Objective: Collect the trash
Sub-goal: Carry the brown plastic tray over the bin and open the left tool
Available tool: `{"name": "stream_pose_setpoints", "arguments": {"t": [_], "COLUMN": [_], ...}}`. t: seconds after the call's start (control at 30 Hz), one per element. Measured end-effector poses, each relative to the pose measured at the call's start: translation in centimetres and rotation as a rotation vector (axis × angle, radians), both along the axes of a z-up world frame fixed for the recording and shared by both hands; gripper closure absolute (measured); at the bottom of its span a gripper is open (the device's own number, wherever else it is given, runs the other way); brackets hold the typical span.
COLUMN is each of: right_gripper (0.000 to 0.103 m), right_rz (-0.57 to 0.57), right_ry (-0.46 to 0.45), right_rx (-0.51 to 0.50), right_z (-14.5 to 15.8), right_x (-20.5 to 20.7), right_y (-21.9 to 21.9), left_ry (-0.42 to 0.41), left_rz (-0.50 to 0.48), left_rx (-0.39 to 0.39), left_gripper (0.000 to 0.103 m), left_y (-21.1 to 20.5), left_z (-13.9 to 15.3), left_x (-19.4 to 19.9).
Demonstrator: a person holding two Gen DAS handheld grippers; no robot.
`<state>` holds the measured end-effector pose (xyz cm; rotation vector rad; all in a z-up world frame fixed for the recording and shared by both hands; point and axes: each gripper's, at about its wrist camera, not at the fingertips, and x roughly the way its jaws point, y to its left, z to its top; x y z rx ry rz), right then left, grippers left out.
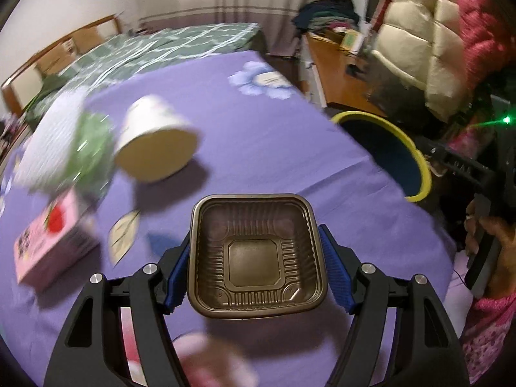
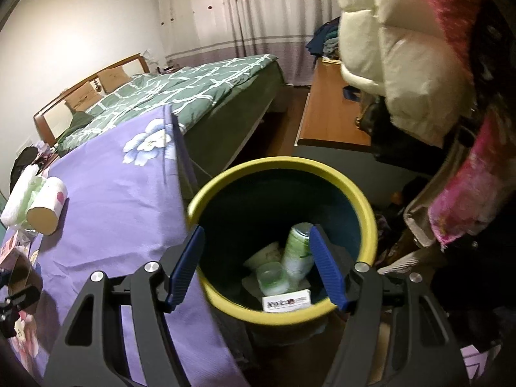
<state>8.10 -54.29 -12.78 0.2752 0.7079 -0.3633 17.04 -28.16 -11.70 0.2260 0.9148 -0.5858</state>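
Observation:
A square brown plastic tray (image 1: 254,258) hangs just above the purple tablecloth (image 1: 258,129), its open side facing the camera. My left gripper (image 1: 254,238) is shut on it, with the blue pads pressing its left and right rims. My right gripper (image 2: 256,229) is open over the yellow-rimmed bin (image 2: 277,163), with nothing between its fingers. Inside the bin lie a green can (image 2: 296,251), a white cup (image 2: 267,253), a clear cup (image 2: 272,279) and a small printed box (image 2: 287,303). From the left wrist view the bin (image 1: 416,158) stands off the table's right edge.
On the table lie a tipped paper cup (image 1: 158,142), a white and green pack (image 1: 58,142) and a pink box (image 1: 48,242). A bed (image 2: 200,90) stands behind the table. A wooden desk (image 2: 329,113) and hanging jackets (image 2: 403,48) crowd the right.

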Motion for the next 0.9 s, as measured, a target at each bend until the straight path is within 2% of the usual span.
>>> {"name": "stream_pose_setpoints", "arguments": {"t": [0.2, 0.4, 0.67, 0.87, 0.9], "right_gripper": [0.038, 0.035, 0.035, 0.035, 0.035], "right_rz": [-0.05, -0.101, -0.148, -0.166, -0.166], "right_ry": [0.001, 0.009, 0.025, 0.035, 0.036], "right_rx": [-0.014, -0.025, 0.001, 0.01, 0.01], "right_z": [-0.1, -0.5, -1.7, -2.1, -2.1], "right_x": [-2.3, -4.4, -6.2, -6.3, -6.3], "right_y": [-2.1, -4.2, -6.4, -7.0, -7.0], "left_ry": [-0.015, 0.013, 0.056, 0.079, 0.081], "left_rz": [-0.14, -0.264, -0.323, -0.332, -0.332], "left_rx": [-0.005, 0.012, 0.061, 0.103, 0.111], "left_gripper": [0.033, 0.033, 0.033, 0.032, 0.027], "left_y": [-7.5, -15.9, -24.2, -27.3, -27.6], "left_z": [1.6, 1.4, -0.6, -2.7, -3.0], "left_x": [0.6, 1.8, 4.1, 5.2, 5.3]}}
